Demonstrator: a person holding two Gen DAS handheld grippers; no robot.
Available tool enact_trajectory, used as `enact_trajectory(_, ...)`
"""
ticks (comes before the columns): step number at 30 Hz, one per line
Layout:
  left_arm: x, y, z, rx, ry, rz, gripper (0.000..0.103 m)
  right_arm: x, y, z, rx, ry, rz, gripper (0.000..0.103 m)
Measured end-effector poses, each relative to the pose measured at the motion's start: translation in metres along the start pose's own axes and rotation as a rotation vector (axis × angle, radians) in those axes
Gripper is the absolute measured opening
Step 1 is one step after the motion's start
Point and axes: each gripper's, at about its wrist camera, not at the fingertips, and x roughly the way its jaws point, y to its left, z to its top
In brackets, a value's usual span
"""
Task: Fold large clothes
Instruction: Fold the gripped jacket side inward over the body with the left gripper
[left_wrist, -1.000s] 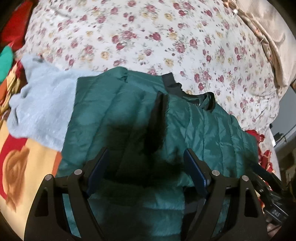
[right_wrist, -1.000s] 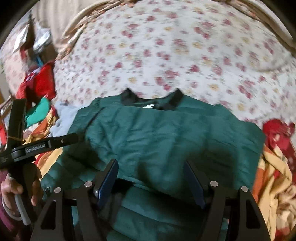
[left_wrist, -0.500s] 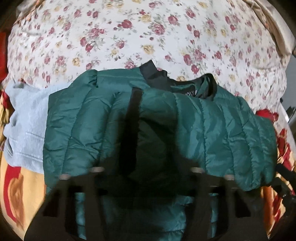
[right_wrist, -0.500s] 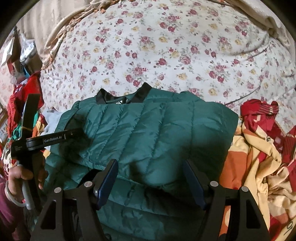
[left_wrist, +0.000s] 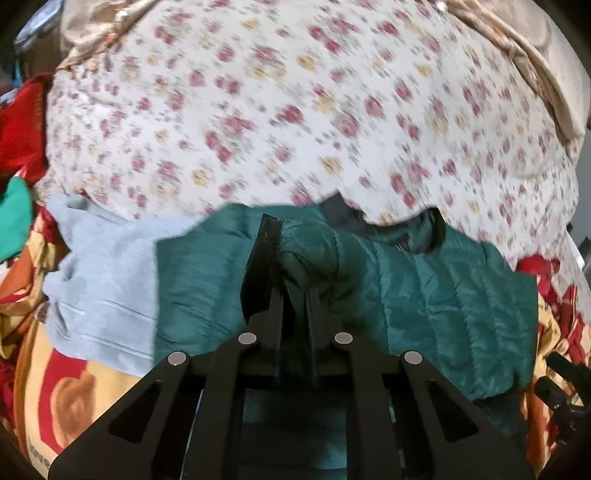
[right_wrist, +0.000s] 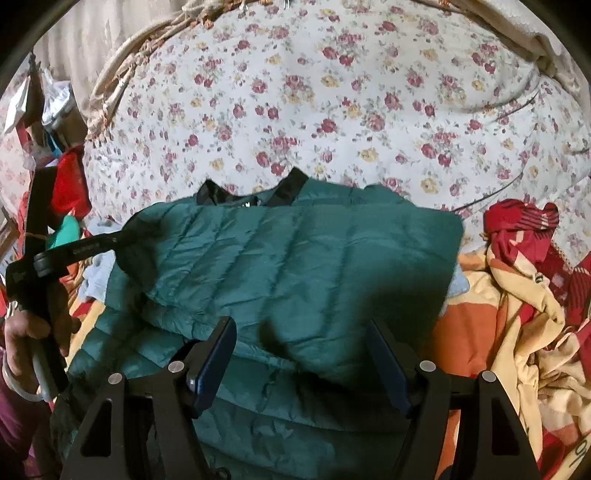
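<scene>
A dark green quilted jacket (right_wrist: 295, 266) with a black collar lies folded on the bed, seen also in the left wrist view (left_wrist: 424, 295). My left gripper (left_wrist: 295, 295) is shut on a bunched fold of the green jacket near its black-edged front. In the right wrist view the left gripper (right_wrist: 122, 240) reaches onto the jacket's left side. My right gripper (right_wrist: 301, 354) is open, its blue-padded fingers just above the jacket's near edge, holding nothing.
A floral quilt (right_wrist: 332, 110) covers the bed behind the jacket. A light blue garment (left_wrist: 103, 280) lies left of the jacket. An orange and red blanket (right_wrist: 517, 314) is bunched at the right. Red and green clothes (left_wrist: 18, 147) pile at far left.
My left gripper has closed from wide open onto a fold of the green jacket. The right gripper stayed open and shifted slightly over the jacket.
</scene>
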Motion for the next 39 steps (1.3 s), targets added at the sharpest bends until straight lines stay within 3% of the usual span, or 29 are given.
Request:
enact_trajectory(6,-0.013,0.047,0.005,-0.078,-0.025,0.03,0.009,0.002,-0.01,0.002,0.042,-0.015,-0.026,0.07)
enact_trajectory(13,0.003,0.081,-0.019,-0.134,0.032,0.051,0.009,0.031,-0.024,0.008,0.112,0.008,-0.002,0.07)
enact_trajectory(16,0.013,0.08,-0.028,-0.128,0.054,0.06,0.009,0.053,-0.021,0.013,0.08,0.026,-0.004,0.07)
enact_trajectory(20,0.02,0.071,-0.035,-0.091,0.07,0.068,0.009,0.096,-0.013,0.021,-0.015,0.091,-0.084,0.07)
enact_trajectory(25,0.027,0.067,-0.033,-0.103,0.086,0.05,0.011,0.119,-0.023,0.024,-0.008,0.108,-0.118,0.07)
enact_trajectory(27,0.031,0.065,-0.032,-0.098,0.089,0.066,0.017,0.116,-0.024,0.025,0.003,0.11,-0.116,0.07)
enact_trajectory(32,0.025,0.068,-0.032,-0.093,0.072,0.088,0.047,0.089,-0.019,0.026,0.013,0.084,-0.109,0.07)
enact_trajectory(35,0.012,0.073,-0.031,-0.102,0.048,0.084,0.056,0.07,-0.014,0.025,0.013,0.059,-0.079,0.07)
enact_trajectory(39,-0.011,0.068,-0.03,-0.081,-0.01,0.07,0.059,0.057,0.0,0.021,-0.011,0.061,-0.065,0.07)
